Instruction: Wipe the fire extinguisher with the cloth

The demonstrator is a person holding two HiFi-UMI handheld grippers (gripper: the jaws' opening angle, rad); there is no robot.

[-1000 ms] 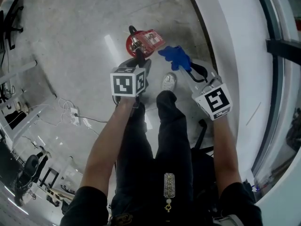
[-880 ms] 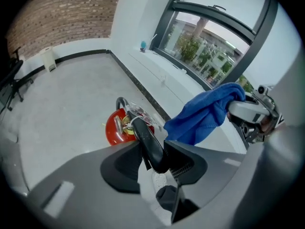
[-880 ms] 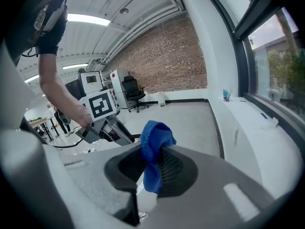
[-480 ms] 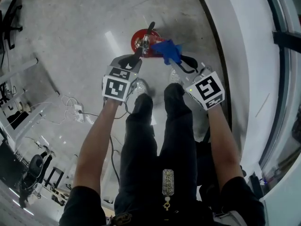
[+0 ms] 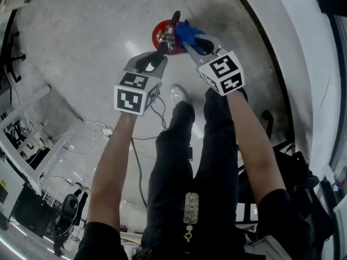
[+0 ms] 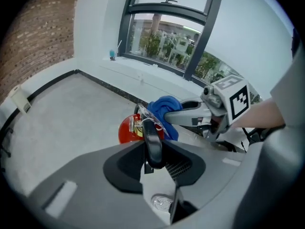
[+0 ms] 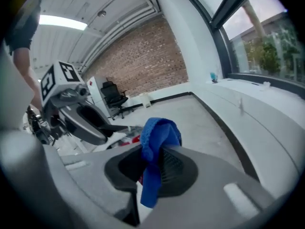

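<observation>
A red fire extinguisher (image 5: 162, 36) stands on the concrete floor, seen from above. Its black handle (image 6: 152, 144) lies between the jaws of my left gripper (image 6: 153, 160), which grips it; those jaws have just been opening slightly around it. My right gripper (image 5: 191, 39) is shut on a blue cloth (image 5: 186, 31), and the cloth rests against the extinguisher's top, right beside the valve. The right gripper view shows the cloth (image 7: 156, 142) bunched and hanging from the jaws, with the left gripper (image 7: 90, 120) close at the left. A plastic tag hangs at the valve.
The person's legs and a shoe (image 5: 179, 93) stand just behind the extinguisher. A white curved wall base (image 5: 282, 42) runs close on the right, below windows. Cables and a power strip (image 5: 103, 131) lie on the floor to the left. Office chairs stand farther off.
Both grippers have closed in on the extinguisher's top. The right one brought the blue cloth down onto the valve area, and the left one now has the black handle between its jaws.
</observation>
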